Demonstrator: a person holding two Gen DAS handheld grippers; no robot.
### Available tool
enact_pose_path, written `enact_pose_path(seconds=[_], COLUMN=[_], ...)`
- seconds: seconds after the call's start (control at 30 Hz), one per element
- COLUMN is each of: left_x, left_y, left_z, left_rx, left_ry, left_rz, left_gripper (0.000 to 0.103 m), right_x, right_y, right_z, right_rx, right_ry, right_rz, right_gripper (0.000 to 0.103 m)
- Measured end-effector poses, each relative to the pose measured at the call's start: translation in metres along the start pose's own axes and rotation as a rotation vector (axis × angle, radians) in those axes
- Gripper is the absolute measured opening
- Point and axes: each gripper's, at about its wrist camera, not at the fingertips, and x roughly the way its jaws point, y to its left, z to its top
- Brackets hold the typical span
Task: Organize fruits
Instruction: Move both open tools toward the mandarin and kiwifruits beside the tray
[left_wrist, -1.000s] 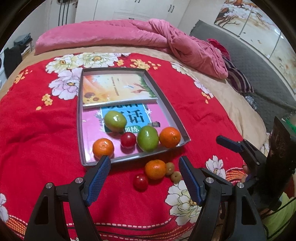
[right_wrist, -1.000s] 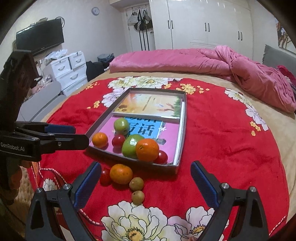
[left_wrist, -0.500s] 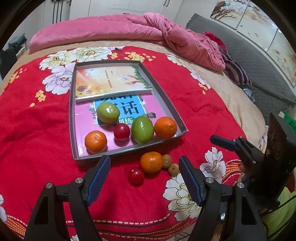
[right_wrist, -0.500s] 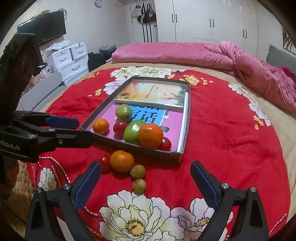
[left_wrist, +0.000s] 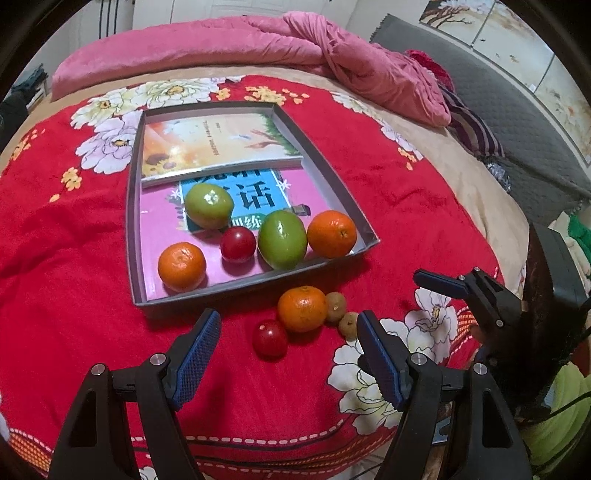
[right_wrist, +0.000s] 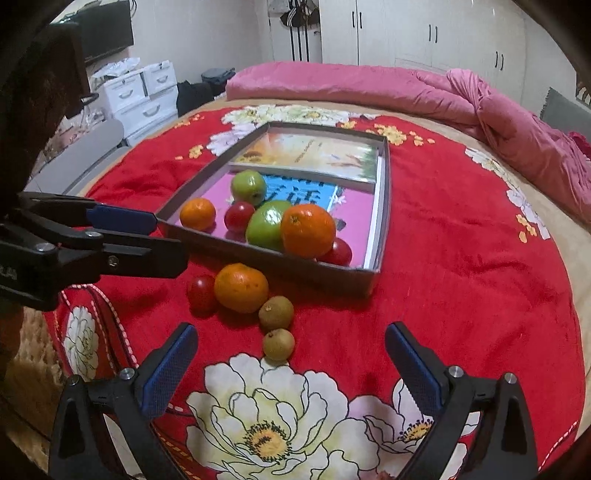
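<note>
A grey tray (left_wrist: 133, 229) (right_wrist: 384, 192) on the red floral bedspread holds two books, two green fruits (left_wrist: 208, 206) (left_wrist: 282, 239), two oranges (left_wrist: 182, 266) (left_wrist: 331, 233) and a red fruit (left_wrist: 238, 244). On the bedspread in front of the tray lie an orange (left_wrist: 302, 308) (right_wrist: 241, 288), a red fruit (left_wrist: 269, 338) (right_wrist: 202, 293) and two small brown fruits (left_wrist: 336, 305) (right_wrist: 276, 313) (right_wrist: 278, 344). My left gripper (left_wrist: 288, 347) is open and empty just before the loose fruits. My right gripper (right_wrist: 291, 354) is open and empty, near the brown fruits.
A pink quilt (left_wrist: 332, 70) lies bunched at the far side of the bed. White drawers (right_wrist: 144, 92) and a grey bench (right_wrist: 74, 155) stand left of the bed. The bed edge is close below both grippers.
Both grippers have moved forward toward the loose fruits, which now appear larger and closer. The fruits and tray have not moved. Both grippers stay open.
</note>
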Motion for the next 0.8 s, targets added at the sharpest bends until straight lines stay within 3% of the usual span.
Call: enact_pose_path(seconds=[0.1,0.2,0.3,0.37,0.57,0.67,0.8], left_x=[0.007,0.014,0.022,0.025,0.034,0.038,0.044], left_y=[-0.001,-0.002,-0.001,-0.001,0.000,-0.001,-0.002], left_z=[-0.001,-0.002,-0.003,-0.003,-0.001,0.000,0.004], left_rx=[0.008,0.009,0.013,0.014,0.019,0.017,0.028], left_ry=[0.016,0.034,0.052,0.060,0.068,0.071,0.073], left_rz=[0.011,0.001,-0.001,-0.001,-0.009,-0.025,-0.030], left_gripper=[0.077,0.077,0.077,0.077,0.077,0.074,0.070], right_x=[0.005,0.010,0.017,0.022,0.030,0.033,0.035], right_y=[-0.001,-0.002,0.000,0.001,0.006,0.008,0.007], right_z=[-0.002,-0.005,-0.007,-0.009,-0.012,-0.013,-0.014], right_rx=[0.001,-0.005,-0.020,-0.026,-0.052,-0.061,-0.057], right_ry=[0.017,0.026,0.044,0.055,0.068,0.074,0.074], right_rz=[-0.002,-0.005,-0.003,0.006,0.039,0.040,0.054], right_gripper=[0.102,0.096,0.082,0.068,0.041,0.030,0.026])
